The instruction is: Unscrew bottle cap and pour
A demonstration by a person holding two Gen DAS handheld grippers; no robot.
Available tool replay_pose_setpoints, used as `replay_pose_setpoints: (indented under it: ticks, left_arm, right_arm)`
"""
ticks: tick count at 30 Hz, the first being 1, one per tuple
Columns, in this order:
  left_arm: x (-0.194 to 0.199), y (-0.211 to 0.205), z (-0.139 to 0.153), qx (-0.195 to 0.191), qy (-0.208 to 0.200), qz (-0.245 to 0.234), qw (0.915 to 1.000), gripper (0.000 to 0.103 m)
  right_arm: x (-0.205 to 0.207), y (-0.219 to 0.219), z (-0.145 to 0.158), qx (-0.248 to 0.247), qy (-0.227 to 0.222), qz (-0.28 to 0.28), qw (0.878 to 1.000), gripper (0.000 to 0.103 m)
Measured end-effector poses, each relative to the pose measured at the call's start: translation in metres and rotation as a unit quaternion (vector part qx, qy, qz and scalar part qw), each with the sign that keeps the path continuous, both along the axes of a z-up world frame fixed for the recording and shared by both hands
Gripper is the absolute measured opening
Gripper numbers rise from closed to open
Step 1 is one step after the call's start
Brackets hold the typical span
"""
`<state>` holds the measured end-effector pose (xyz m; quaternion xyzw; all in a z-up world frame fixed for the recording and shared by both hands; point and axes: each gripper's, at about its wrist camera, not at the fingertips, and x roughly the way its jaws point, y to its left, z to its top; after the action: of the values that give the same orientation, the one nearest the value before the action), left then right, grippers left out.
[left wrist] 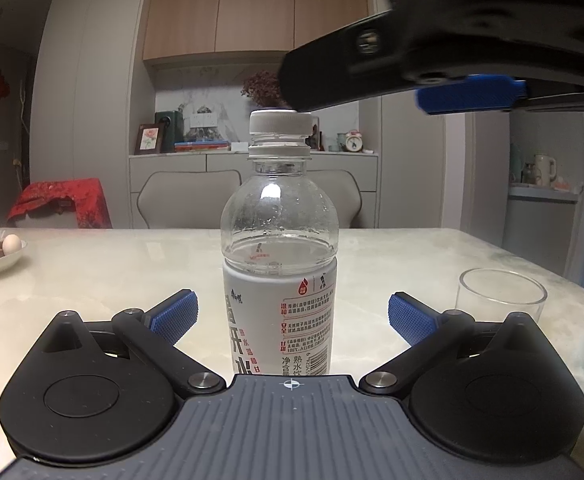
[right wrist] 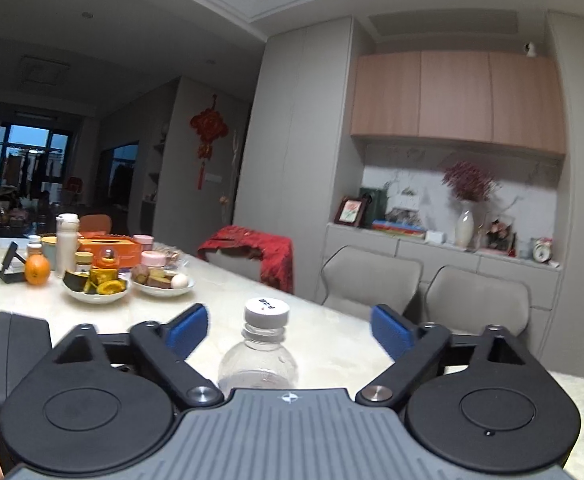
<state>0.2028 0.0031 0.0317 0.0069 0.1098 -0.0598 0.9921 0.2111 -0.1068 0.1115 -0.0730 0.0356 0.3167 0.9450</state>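
Bottle standing upright on the table, long axis straight up, cap on, so nothing unscrewed yet. Dead centre between the left gripper pads, low down at label height, jaws spread wide with clear gaps on both sides, not touching. Right gripper up higher, also wide apart, cap sitting between and a bit below its pads, bottle neck right under it. Looks like a split job: left closest to the body for holding, right closest to the cap for twisting. Probably just needs the left to close straight in, and the right to drop a touch so the pads line up with the cap. Empty glass waiting off to the right of the bottle, well apart.
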Motion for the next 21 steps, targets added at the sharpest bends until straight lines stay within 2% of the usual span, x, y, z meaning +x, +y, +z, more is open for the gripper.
replay_pose_setpoints:
  ticks: [3,6,7,9,14,17,19,21]
  left_arm:
    - [0.001,0.0,0.0,0.0,0.002,-0.004,1.0,0.101]
    - [0.003,0.0,0.0,-0.002,0.007,-0.006,1.0,0.091]
    - [0.004,0.0,0.0,-0.003,0.01,-0.008,0.9999,0.084]
    - [0.005,0.001,-0.001,-0.006,0.016,-0.01,0.9998,0.077]
    - [0.008,0.004,-0.001,-0.014,0.024,-0.006,0.9996,0.073]
    - [0.007,0.003,-0.002,-0.013,0.024,-0.005,0.9996,0.073]
    - [0.007,0.003,-0.002,-0.013,0.024,-0.005,0.9996,0.073]
    - [0.008,0.003,-0.001,-0.013,0.025,-0.005,0.9996,0.073]
  right_arm:
    - [0.006,0.004,0.001,-0.003,0.008,0.008,1.0,0.082]
    - [0.01,0.007,0.002,-0.007,0.011,0.013,1.0,0.082]
    - [0.012,0.008,0.002,-0.009,0.013,0.014,1.0,0.082]
    - [0.015,0.01,0.002,-0.012,0.015,0.017,1.0,0.081]
    - [0.023,0.016,0.003,-0.02,0.02,0.025,0.999,0.073]
    - [0.027,0.019,0.004,-0.024,0.024,0.03,0.999,0.061]
    - [0.03,0.022,0.004,-0.027,0.026,0.033,0.999,0.048]
    - [0.033,0.024,0.005,-0.03,0.028,0.036,0.998,0.046]
